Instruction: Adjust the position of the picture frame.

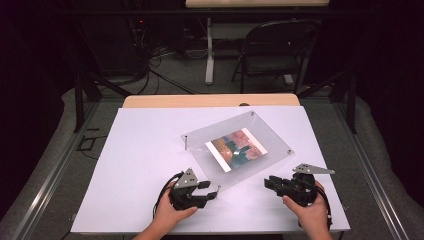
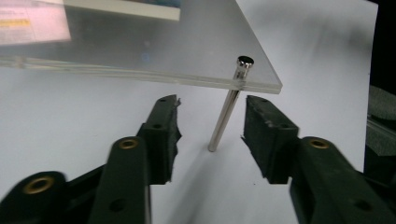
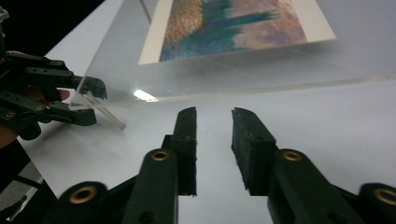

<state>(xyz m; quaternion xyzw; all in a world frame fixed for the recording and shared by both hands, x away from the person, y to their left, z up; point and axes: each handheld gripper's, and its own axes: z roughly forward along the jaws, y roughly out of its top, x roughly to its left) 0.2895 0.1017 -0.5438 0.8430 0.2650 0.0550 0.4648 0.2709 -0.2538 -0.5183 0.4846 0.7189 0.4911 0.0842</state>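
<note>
The clear frame [image 1: 240, 150] stands on thin legs mid-counter. The left gripper [image 2: 211, 135] straddles the near leg [image 2: 226, 116], open, untouched; the right gripper [image 3: 214, 140] is half open, empty. Close squarely, gently.

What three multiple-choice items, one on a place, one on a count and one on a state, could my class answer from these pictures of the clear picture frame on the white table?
1. Where does the metal leg stand, by the left gripper view?
A. Between the left gripper's jaws
B. Outside both jaws
C. On the print

2. How many prints lie in the clear frame?
A. None
B. One
C. Three

3. How do the right gripper's jaws stand?
A. Clamped on the frame
B. Holding a leg
C. Apart, nothing between them

Answers: 1 A, the leg rises in the gap, touching neither pad. 2 B, one colourful print shows in the high view. 3 C, bare white table shows between them.
</note>
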